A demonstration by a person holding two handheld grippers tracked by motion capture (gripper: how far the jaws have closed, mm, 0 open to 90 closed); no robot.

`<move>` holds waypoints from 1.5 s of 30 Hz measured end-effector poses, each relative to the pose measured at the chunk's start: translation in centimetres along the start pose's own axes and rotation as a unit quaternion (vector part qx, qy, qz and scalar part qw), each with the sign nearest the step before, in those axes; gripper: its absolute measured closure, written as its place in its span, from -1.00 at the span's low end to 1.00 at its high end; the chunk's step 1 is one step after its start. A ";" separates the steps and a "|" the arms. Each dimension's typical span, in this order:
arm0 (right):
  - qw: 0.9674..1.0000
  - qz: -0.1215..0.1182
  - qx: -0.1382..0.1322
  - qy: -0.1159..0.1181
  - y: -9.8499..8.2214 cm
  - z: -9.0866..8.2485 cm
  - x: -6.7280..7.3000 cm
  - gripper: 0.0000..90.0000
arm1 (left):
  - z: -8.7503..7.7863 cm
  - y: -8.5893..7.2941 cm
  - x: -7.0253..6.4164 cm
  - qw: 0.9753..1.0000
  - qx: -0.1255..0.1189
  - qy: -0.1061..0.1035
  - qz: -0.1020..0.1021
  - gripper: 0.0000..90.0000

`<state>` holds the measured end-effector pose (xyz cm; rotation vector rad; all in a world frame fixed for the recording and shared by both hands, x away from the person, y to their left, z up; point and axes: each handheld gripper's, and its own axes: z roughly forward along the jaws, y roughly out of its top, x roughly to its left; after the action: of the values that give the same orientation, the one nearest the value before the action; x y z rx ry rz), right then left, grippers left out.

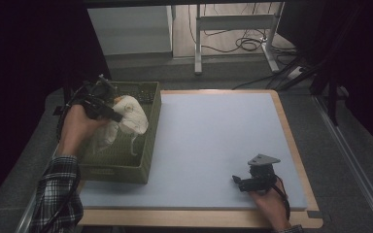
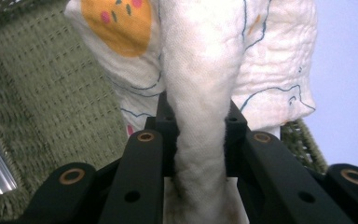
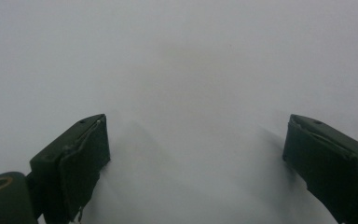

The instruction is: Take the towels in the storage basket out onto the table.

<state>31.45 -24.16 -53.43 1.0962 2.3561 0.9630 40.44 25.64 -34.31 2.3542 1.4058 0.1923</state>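
Note:
A white cloth (image 1: 132, 115) printed with blue lines and an orange face (image 2: 116, 23) hangs above the green woven basket (image 1: 145, 160) at the table's left. My left gripper (image 1: 116, 115) is shut on a bunched fold of the cloth (image 2: 200, 116), which runs down between the two black jaws. More pale cloth (image 1: 104, 138) lies inside the basket below. At the table's front right my right gripper (image 1: 236, 182) rests on the pale blue mat (image 1: 209, 141), its fingers (image 3: 81, 163) wide apart with nothing between them.
The mat covers a wooden board (image 1: 291, 141) beside the basket. Grey floor, a metal table leg (image 1: 197, 43) and cables (image 1: 247, 43) lie beyond the far edge. A metal rail (image 1: 354, 160) runs along the right.

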 end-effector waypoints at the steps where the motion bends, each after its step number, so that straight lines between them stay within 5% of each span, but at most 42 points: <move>1: 1.000 0.000 0.000 0.000 0.0 0.0 0.0 -0.84 | -0.1 0.2 -0.3 1.000 0.002 0.000 0.005 0.68; 23: 1.000 0.001 0.001 0.001 0.0 0.0 0.0 -0.84 | -0.6 4.7 -5.9 0.997 0.026 -0.007 0.069 0.67; 45: 1.000 0.000 0.001 0.001 0.0 0.0 0.0 -0.84 | 2.2 9.9 -12.6 0.991 0.034 -0.032 0.129 0.67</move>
<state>31.45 -24.19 -53.41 1.0962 2.3589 0.9616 43.04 9.90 -31.40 2.5701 1.0912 0.1393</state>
